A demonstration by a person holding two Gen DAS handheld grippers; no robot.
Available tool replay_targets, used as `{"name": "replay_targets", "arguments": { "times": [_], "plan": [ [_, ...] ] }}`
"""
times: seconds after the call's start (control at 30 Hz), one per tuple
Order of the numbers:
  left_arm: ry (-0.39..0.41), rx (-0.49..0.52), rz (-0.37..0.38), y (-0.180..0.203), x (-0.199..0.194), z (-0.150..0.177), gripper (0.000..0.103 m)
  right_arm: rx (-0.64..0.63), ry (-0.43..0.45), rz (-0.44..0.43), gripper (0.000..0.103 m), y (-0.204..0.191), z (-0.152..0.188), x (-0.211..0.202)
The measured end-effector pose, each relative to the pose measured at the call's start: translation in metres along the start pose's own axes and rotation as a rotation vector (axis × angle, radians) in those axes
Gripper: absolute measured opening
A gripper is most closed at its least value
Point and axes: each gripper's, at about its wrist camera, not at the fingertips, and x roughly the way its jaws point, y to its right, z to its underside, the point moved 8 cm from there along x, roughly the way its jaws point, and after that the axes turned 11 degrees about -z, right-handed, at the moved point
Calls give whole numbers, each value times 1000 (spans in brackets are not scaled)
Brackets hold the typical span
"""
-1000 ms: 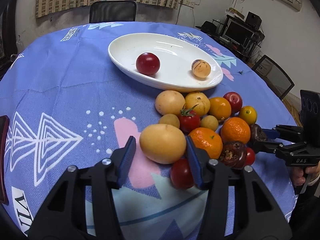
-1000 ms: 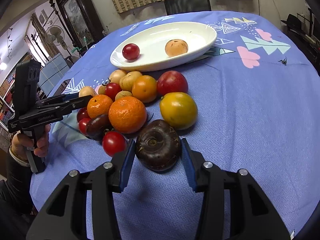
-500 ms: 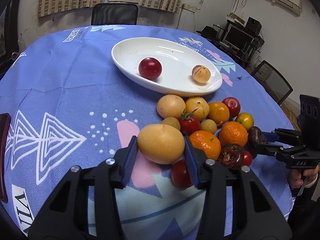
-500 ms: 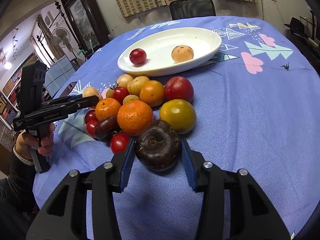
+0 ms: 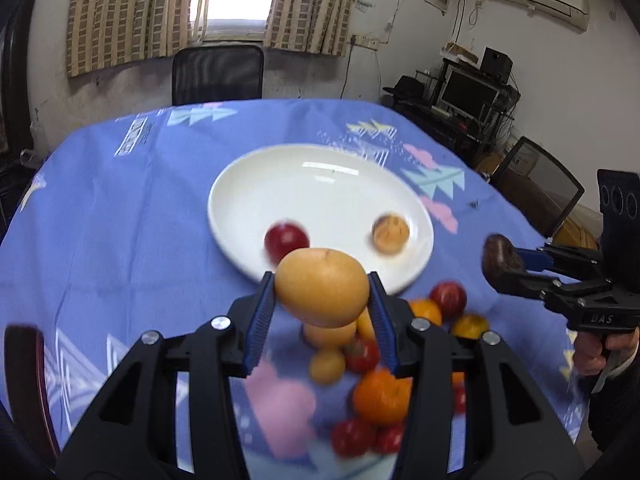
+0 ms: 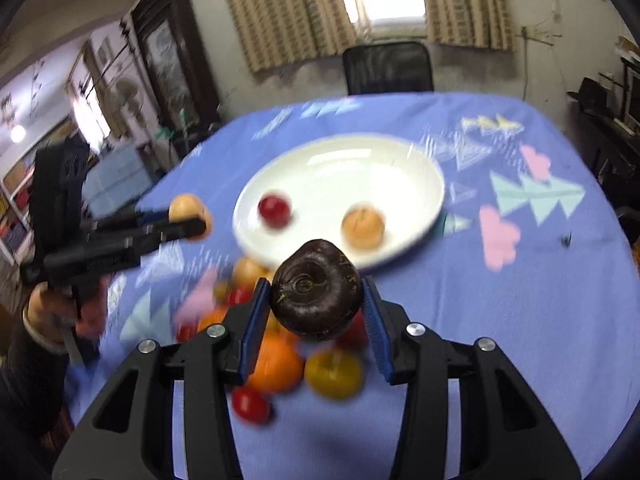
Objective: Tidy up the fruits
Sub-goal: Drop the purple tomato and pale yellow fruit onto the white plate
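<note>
My left gripper (image 5: 322, 294) is shut on a large yellow fruit (image 5: 322, 288), lifted above the pile. My right gripper (image 6: 316, 298) is shut on a dark purple fruit (image 6: 316, 294), also raised off the cloth. The white oval plate (image 5: 320, 184) lies beyond, holding a red fruit (image 5: 286, 240) and a tan fruit (image 5: 390, 232). Below the grippers lies the blurred pile of oranges (image 5: 382, 396), tomatoes and small yellow fruits. In the left wrist view the right gripper (image 5: 500, 266) shows at the right with the dark fruit (image 5: 498, 260); in the right wrist view the left gripper (image 6: 188, 218) shows at the left.
The round table carries a blue patterned cloth (image 5: 120, 220). A black chair (image 5: 218, 74) stands at the far edge under the window. Another chair (image 5: 536, 184) and a desk with a monitor (image 5: 468, 90) stand to the right. A person's hand (image 6: 48, 308) holds the left gripper's handle.
Both grippers have risen from the table with their fruits, the yellow one in the left and the dark purple one in the right. Both views now look more toward the plate.
</note>
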Motion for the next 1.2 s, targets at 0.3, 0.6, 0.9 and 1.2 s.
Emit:
{"name": "replay_targets", "arguments": {
  "times": [0.3, 0.6, 0.9, 1.2],
  "plan": [
    [-139, 6, -43, 21, 97, -48, 46, 206, 3, 94, 46, 82, -54, 65],
    [-206, -2, -84, 19, 133, -55, 47, 218, -53, 70, 47, 86, -54, 89],
    [-50, -14, -64, 21, 62, -66, 68, 139, 16, 30, 49, 53, -57, 40],
    [129, 89, -16, 20, -42, 4, 92, -141, -62, -23, 50, 13, 16, -7]
  ]
}}
